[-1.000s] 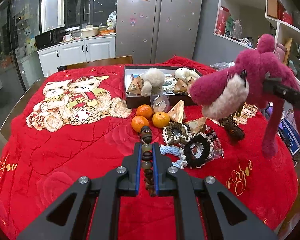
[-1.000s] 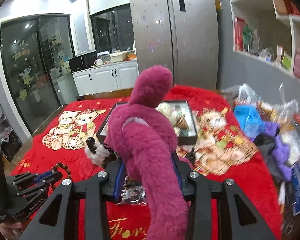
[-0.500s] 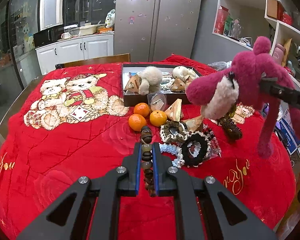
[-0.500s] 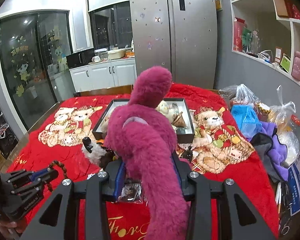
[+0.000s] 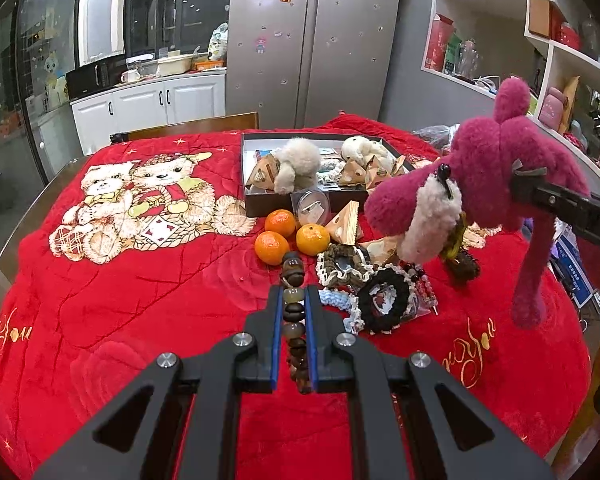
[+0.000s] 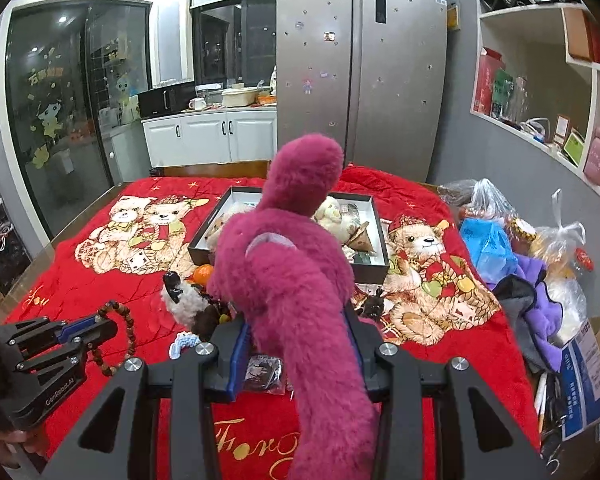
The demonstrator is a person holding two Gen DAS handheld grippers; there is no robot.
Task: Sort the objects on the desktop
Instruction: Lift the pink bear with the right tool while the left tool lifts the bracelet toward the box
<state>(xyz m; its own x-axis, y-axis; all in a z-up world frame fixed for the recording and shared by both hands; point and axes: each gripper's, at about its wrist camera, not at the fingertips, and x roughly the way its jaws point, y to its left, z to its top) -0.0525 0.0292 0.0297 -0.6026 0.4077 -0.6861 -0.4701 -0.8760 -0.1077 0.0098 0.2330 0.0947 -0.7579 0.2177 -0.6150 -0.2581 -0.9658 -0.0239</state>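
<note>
1. The left tool (image 5: pixel 292 312) is clamped on a bead string (image 5: pixel 293 308), held above the near middle of the worktop (image 5: pixel 132 292); its loose end dangles below the fingers.
2. The right tool (image 6: pixel 296 344) is closed on the pink plush (image 6: pixel 284 280), gripping a limb, so the body hangs in the air over the right side of the worktop.
3. The box (image 5: pixel 249 184) sits at the far middle of the worktop and already holds small plush toys and packets; three oranges (image 5: pixel 290 234) lie just in front of it, hair ties (image 5: pixel 364 292) nearer.
4. Judgement: the step is carrying both items to the box. Keep them high enough to pass over the oranges and the box wall.
5. Lower the plush where the box has room, and release only once it rests.
6. Let the beads settle inside before opening, lest the tail drape over the rim.
</note>
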